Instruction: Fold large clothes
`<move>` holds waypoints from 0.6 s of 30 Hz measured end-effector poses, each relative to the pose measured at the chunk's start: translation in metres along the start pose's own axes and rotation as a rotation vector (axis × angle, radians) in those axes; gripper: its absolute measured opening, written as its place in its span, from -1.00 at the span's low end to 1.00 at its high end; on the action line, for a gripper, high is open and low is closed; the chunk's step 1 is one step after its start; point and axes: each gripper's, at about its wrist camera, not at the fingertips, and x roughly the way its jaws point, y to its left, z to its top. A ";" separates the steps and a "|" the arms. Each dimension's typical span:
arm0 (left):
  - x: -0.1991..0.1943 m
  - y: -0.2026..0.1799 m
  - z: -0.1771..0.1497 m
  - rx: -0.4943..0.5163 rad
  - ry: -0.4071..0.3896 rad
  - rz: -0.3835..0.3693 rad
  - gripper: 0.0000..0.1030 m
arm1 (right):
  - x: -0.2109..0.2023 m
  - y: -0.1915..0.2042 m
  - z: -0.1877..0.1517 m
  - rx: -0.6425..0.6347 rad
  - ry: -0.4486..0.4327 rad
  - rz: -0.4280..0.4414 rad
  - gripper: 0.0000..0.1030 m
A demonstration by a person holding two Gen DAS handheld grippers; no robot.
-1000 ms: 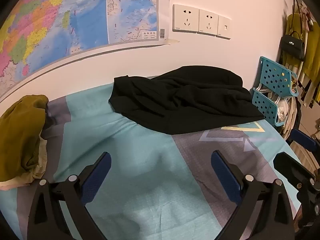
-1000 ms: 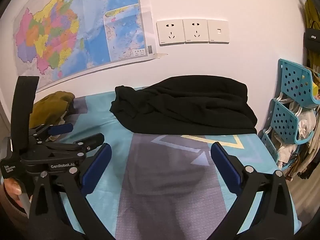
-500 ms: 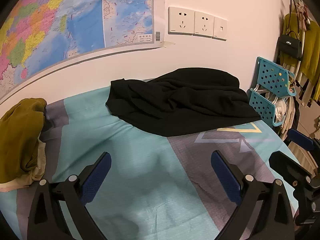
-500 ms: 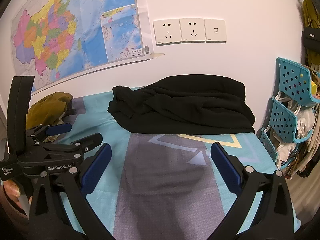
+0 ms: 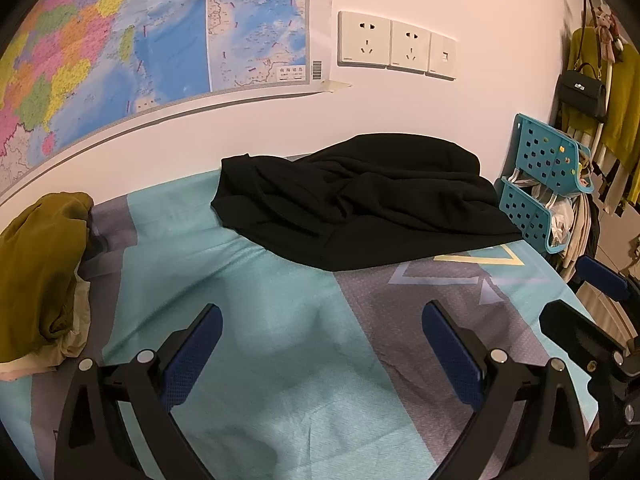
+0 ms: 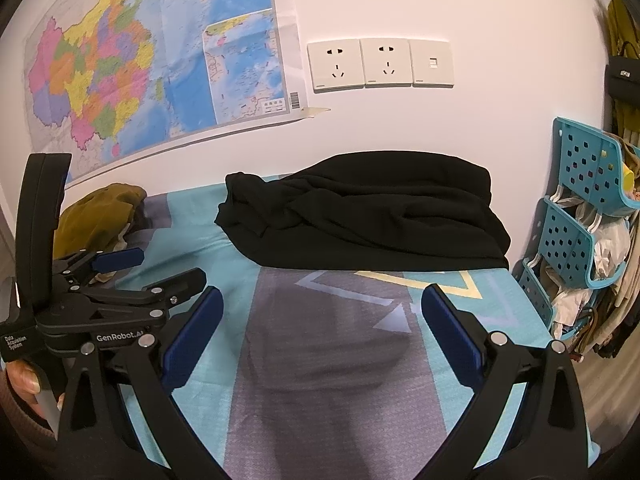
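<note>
Beside bed (image 5: 280,320), stuffed blue baskets (image 6: 576,208)

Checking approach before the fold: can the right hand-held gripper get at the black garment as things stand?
Probably yes. The right hand-held gripper is open, and only bare bedsheet lies between it and the black garment; the left hand-held gripper sits off to the side.

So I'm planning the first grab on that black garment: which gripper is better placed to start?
Probably the right gripper: in its view the black garment lies straight ahead, its near hem centred between the open fingers. The left gripper, also open, sees it off to the right, though it faces the bunched left corner.
</note>
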 end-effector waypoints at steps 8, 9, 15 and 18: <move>0.000 -0.001 0.000 -0.007 0.003 -0.003 0.87 | 0.000 -0.001 0.000 0.002 -0.003 0.002 0.90; 0.000 0.000 0.000 -0.007 0.003 -0.003 0.87 | 0.000 -0.001 0.000 0.003 -0.001 0.003 0.90; 0.000 -0.001 0.000 -0.009 0.003 -0.005 0.87 | -0.001 -0.001 0.000 0.002 -0.004 0.003 0.90; 0.000 -0.002 -0.001 -0.006 0.002 -0.006 0.87 | -0.001 -0.001 0.001 -0.001 -0.004 0.002 0.90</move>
